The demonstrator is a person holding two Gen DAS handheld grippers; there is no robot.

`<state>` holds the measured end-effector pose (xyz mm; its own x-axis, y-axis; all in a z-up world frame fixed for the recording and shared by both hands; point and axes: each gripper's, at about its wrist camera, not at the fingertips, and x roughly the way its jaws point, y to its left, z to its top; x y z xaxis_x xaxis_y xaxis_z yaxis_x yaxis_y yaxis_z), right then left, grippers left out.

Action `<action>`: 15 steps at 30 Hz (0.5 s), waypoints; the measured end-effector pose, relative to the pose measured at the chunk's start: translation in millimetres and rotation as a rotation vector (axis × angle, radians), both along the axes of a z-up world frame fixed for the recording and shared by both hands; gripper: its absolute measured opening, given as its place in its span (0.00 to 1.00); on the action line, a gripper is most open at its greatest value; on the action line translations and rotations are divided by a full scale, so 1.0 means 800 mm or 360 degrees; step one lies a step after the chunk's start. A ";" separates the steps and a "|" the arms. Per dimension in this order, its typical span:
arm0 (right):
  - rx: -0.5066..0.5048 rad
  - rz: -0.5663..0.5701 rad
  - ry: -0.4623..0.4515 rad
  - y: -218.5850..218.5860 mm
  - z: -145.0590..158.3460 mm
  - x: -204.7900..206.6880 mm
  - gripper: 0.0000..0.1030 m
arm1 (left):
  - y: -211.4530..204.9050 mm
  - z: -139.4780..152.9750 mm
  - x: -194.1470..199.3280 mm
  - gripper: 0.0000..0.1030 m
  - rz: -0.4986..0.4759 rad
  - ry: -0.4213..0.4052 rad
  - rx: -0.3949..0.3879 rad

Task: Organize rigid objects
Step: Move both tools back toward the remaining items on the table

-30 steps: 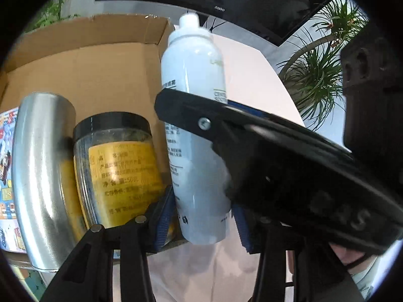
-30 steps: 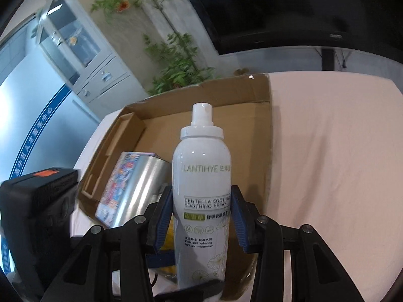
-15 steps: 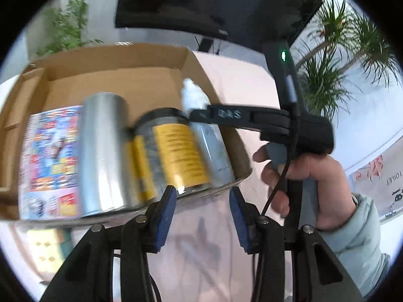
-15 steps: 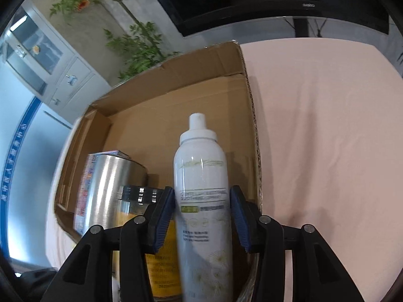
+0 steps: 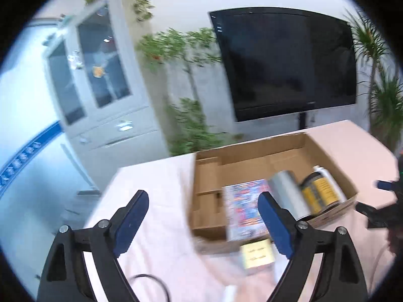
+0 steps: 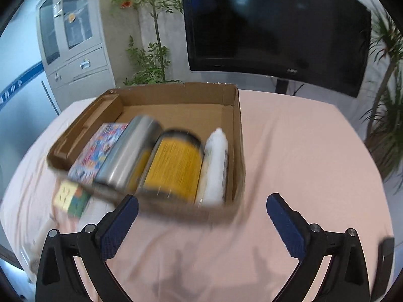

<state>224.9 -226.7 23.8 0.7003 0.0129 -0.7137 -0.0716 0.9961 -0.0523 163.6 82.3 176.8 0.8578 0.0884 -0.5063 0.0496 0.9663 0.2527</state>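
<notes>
- A box [image 6: 236,136] sits on the surface [image 6: 297,166].
- In the box, along its near wall, four things lie side by side: a booklet [image 6: 97,151] leftmost, then a can [image 6: 131,151], a jar [image 6: 173,163], and a spray bottle [image 6: 215,163] against the right wall.
- A small block [image 6: 70,197] lies on the surface just outside the box's near left corner.
- A screen [image 6: 274,22] stands behind the surface.

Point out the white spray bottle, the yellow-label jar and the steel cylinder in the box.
Spray bottle [image 6: 215,166], right wrist view, mid body.
Jar [image 6: 173,166], right wrist view, yellow label.
Steel cylinder [image 6: 131,151], right wrist view, side wall.
</notes>
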 end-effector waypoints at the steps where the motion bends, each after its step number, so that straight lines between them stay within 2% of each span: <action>1: -0.0034 -0.0017 -0.0016 0.009 -0.003 -0.018 1.00 | 0.000 -0.007 -0.013 0.86 0.0007 -0.0009 -0.0028; 3: -0.0071 -0.0069 -0.0042 0.023 -0.013 -0.055 1.00 | 0.007 -0.024 -0.040 0.86 -0.0008 -0.0005 -0.0072; 5: -0.0031 -0.0081 -0.0072 0.037 -0.016 -0.092 0.99 | 0.001 -0.048 -0.070 0.86 -0.0046 -0.0012 -0.0112; 7: -0.0060 -0.0106 -0.0125 0.046 -0.012 -0.117 0.99 | 0.001 -0.072 -0.093 0.84 -0.0092 -0.0006 -0.0217; 9: -0.0076 -0.0133 -0.0182 0.051 0.001 -0.137 0.94 | -0.009 -0.084 -0.110 0.68 -0.0209 0.0038 -0.0320; 10: -0.0078 -0.0127 -0.0214 0.054 0.006 -0.150 0.77 | -0.016 -0.087 -0.108 0.35 -0.0246 0.0068 -0.0327; 11: -0.0087 -0.0124 -0.0221 0.056 0.012 -0.155 0.47 | -0.023 -0.089 -0.113 0.16 -0.0265 0.0094 -0.0309; 12: -0.0118 -0.0125 -0.0219 0.059 0.017 -0.162 0.34 | -0.030 -0.090 -0.118 0.02 -0.0266 0.0105 -0.0287; 13: -0.0127 -0.0126 -0.0221 0.056 0.023 -0.167 0.27 | -0.032 -0.088 -0.125 0.02 -0.0277 0.0090 -0.0307; 15: -0.0137 -0.0111 -0.0246 0.058 0.030 -0.186 0.33 | -0.033 -0.081 -0.136 0.03 -0.0339 0.0075 -0.0415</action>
<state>76.3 -180.2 47.9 0.7989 -0.0961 -0.5937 0.0130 0.9897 -0.1427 54.6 55.7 112.3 0.8182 -0.2279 -0.5279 0.2629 0.9648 -0.0091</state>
